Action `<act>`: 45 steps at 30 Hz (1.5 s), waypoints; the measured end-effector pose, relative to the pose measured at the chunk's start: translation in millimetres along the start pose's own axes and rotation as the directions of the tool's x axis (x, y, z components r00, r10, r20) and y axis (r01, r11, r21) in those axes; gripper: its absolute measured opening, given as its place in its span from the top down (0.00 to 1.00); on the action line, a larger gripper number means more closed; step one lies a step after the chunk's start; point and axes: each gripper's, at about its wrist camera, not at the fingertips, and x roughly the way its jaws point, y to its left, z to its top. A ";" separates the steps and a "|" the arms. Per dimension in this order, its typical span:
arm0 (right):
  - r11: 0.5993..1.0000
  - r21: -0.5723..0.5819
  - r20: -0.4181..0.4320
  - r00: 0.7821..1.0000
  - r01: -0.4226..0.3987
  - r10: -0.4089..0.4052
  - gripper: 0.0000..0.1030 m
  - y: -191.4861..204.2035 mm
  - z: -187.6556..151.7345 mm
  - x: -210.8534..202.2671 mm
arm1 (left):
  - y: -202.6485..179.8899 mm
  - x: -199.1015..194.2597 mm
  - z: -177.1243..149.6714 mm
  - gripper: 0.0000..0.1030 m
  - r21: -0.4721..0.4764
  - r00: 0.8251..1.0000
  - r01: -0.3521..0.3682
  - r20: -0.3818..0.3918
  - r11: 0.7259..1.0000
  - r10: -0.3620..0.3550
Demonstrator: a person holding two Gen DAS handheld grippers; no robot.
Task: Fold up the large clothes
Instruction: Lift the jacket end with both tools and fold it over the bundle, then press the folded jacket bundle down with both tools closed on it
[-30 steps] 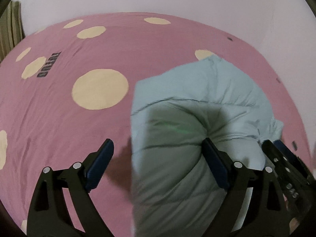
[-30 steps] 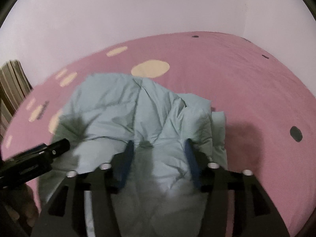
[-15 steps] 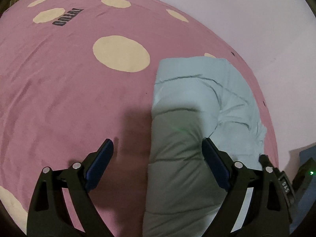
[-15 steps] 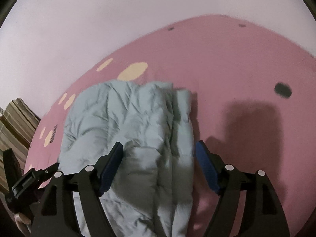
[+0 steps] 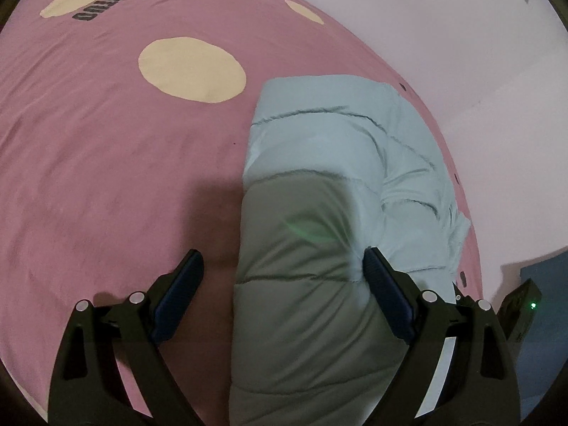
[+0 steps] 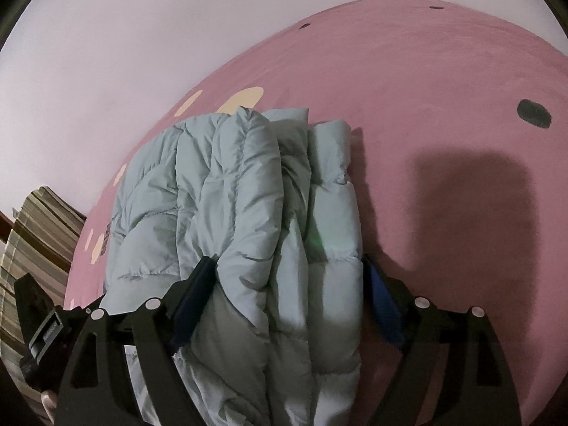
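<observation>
A pale blue puffy quilted jacket lies folded into a thick bundle on the pink bedspread. My left gripper is open, its jaws wide apart over the bundle's left edge, the right finger pressing into the padding. In the right wrist view the jacket shows as stacked folds. My right gripper is open with its jaws straddling the near end of the folds. The near end of the jacket is hidden under both grippers.
The bedspread has cream dots and dark lettering. A pale wall runs behind the bed. A striped cloth lies at the left. A dark device with a green light stands at the right edge.
The right gripper's jaws opened wide and moved along the bundle's right side. The jacket went from a loose heap to a narrower folded bundle. The left gripper stayed open and shifted a little.
</observation>
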 end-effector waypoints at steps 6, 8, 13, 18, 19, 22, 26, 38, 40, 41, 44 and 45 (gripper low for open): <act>1.000 -0.016 -0.008 1.000 0.003 -0.003 0.23 -0.3 2.4 2.0 | -6.6 6.8 1.7 0.22 0.043 1.000 -0.008 0.003 0.999 0.008; 1.000 -0.020 -0.021 1.000 -0.006 0.006 0.34 0.4 3.7 5.8 | -11.9 10.9 2.3 0.34 0.049 1.000 0.013 -0.009 0.999 -0.013; 0.999 -0.012 -0.055 0.997 -0.051 0.050 0.51 6.5 5.9 15.3 | -17.7 14.2 2.3 0.43 0.076 1.000 0.016 -0.014 0.997 -0.015; 0.996 0.014 -0.066 0.993 -0.092 0.093 0.59 0.8 5.4 16.0 | -20.4 12.7 2.5 0.53 0.106 1.000 0.021 -0.005 0.994 -0.021; 0.995 0.011 -0.063 0.993 -0.095 0.095 0.62 0.4 5.5 14.4 | -22.1 11.9 2.5 0.56 0.113 1.000 0.019 -0.001 0.993 -0.019; 0.995 0.003 -0.050 0.993 -0.103 0.103 0.68 -2.0 5.1 7.3 | -26.8 5.8 -1.8 0.61 0.139 1.000 0.008 0.014 0.990 -0.010; 0.995 -0.018 -0.024 0.994 -0.103 0.102 0.73 -1.1 1.6 -3.4 | -33.1 0.0 -1.6 0.67 0.156 1.000 0.008 0.026 0.988 -0.012; 0.985 -0.091 -0.010 0.989 -0.149 0.149 0.75 34.2 -11.6 -15.2 | -27.8 -37.1 -1.5 0.71 0.195 0.996 -0.024 0.093 0.980 0.006; 0.980 -0.108 -0.016 0.986 -0.168 0.167 0.76 45.2 -11.7 -13.9 | -19.6 -46.5 3.0 0.71 0.180 0.994 -0.025 0.108 0.983 0.006; 0.978 -0.114 -0.019 0.985 -0.174 0.173 0.76 49.4 -10.9 -12.3 | -16.5 -49.5 5.5 0.71 0.174 0.993 -0.026 0.114 0.984 0.006; 0.970 -0.133 -0.028 0.979 -0.203 0.201 0.76 70.0 -7.2 -4.5 | -3.0 -65.1 15.2 0.71 0.159 0.990 -0.032 0.143 0.987 0.009; 0.966 -0.140 -0.030 0.976 -0.218 0.216 0.76 79.6 -4.8 -1.4 | 0.9 -69.8 20.4 0.71 0.154 0.988 -0.036 0.155 0.987 0.012</act>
